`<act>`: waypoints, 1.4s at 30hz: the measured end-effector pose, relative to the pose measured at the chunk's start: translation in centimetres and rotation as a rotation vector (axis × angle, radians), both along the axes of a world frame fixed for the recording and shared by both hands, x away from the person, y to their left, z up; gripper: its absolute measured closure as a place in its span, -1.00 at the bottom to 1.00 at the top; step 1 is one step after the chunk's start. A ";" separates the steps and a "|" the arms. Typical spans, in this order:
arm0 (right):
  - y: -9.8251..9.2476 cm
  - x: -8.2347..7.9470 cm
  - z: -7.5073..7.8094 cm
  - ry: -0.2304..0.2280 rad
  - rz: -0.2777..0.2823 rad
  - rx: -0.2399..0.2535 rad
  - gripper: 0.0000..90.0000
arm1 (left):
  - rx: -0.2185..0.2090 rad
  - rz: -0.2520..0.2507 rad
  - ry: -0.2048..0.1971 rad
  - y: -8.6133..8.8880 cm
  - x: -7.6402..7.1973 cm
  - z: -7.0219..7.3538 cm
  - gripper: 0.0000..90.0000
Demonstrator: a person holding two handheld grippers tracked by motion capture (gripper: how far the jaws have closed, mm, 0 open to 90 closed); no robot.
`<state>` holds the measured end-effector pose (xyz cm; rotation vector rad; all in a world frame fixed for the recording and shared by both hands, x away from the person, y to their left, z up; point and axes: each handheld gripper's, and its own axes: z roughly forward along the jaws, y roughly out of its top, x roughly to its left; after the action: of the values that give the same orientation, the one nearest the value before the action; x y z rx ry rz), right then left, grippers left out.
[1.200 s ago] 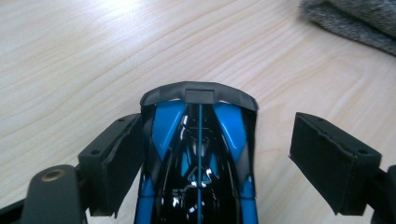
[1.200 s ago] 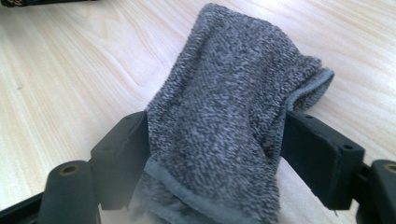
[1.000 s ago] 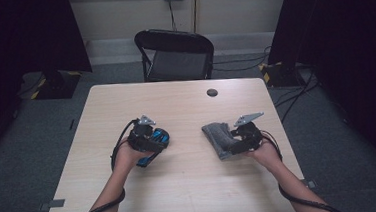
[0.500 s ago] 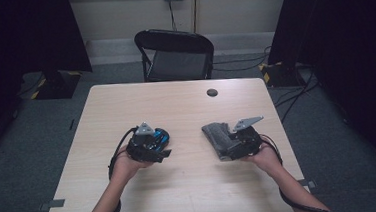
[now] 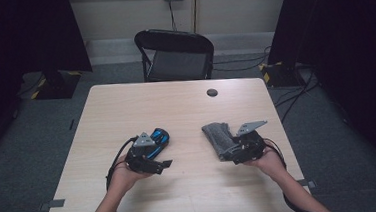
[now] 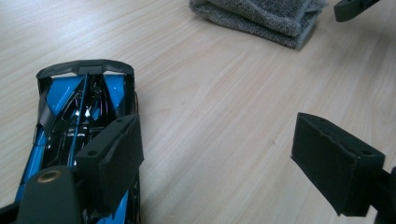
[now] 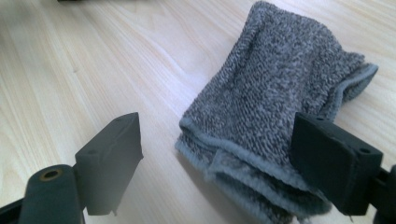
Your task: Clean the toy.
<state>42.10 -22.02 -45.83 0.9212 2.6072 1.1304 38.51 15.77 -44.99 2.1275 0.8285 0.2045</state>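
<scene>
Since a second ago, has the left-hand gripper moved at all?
Yes. The left gripper has slid back toward the person's edge of the table, so the blue toy car now shows beyond it. The grey towel stayed put.

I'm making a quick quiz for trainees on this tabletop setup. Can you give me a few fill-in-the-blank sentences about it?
1. The toy car beside the left claw is black and ____.
2. The right claw is open around the near end of a folded grey ____.
3. Behind the wooden table stands an empty black folding ____.
4. Both claws have their jaws ____.

Missing words: blue; towel; chair; open
</scene>
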 end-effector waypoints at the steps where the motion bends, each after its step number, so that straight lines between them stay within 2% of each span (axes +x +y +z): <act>1: -0.1 -0.1 0.0 0.001 -0.002 -0.003 -0.63 | -0.003 -0.001 0.000 0.0 -0.2 -0.1 -0.64; 9: -1.1 -0.7 -0.4 0.000 -0.013 -0.008 -0.64 | -0.012 -0.021 -0.005 -0.2 -1.2 -0.5 -0.64; 11: -1.3 -0.9 -0.5 -0.007 -0.013 -0.015 -0.64 | -0.012 -0.038 -0.004 -0.5 -1.7 -0.7 -0.64; 12: -1.5 -1.0 -0.5 -0.003 -0.017 -0.016 -0.64 | -0.001 -0.047 -0.011 -0.5 -1.9 -0.8 -0.64; 21: -2.5 -1.5 -1.1 0.001 -0.029 -0.015 -0.64 | -0.002 -0.090 -0.008 -1.3 -3.0 -1.7 -0.63; 25: -2.8 -1.8 -1.2 -0.001 -0.035 -0.012 -0.64 | 0.013 -0.112 -0.008 -1.9 -3.5 -2.2 -0.63; 34: -3.2 -2.0 -0.5 -0.011 -0.033 -0.015 -0.64 | 0.013 -0.157 -0.004 -2.8 -4.1 -2.6 -0.61; 37: -3.8 -2.3 0.1 -0.016 -0.042 -0.020 -0.64 | 0.010 -0.165 -0.008 -3.0 -4.2 -2.6 -0.61; 42: -5.1 -3.2 0.0 -0.017 -0.060 -0.047 -0.64 | 0.007 -0.182 -0.012 -3.3 -4.5 -2.9 -0.61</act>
<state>38.90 -27.13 -45.85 0.9691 2.5629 1.0534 34.05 12.52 -47.87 2.1918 0.6237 0.1251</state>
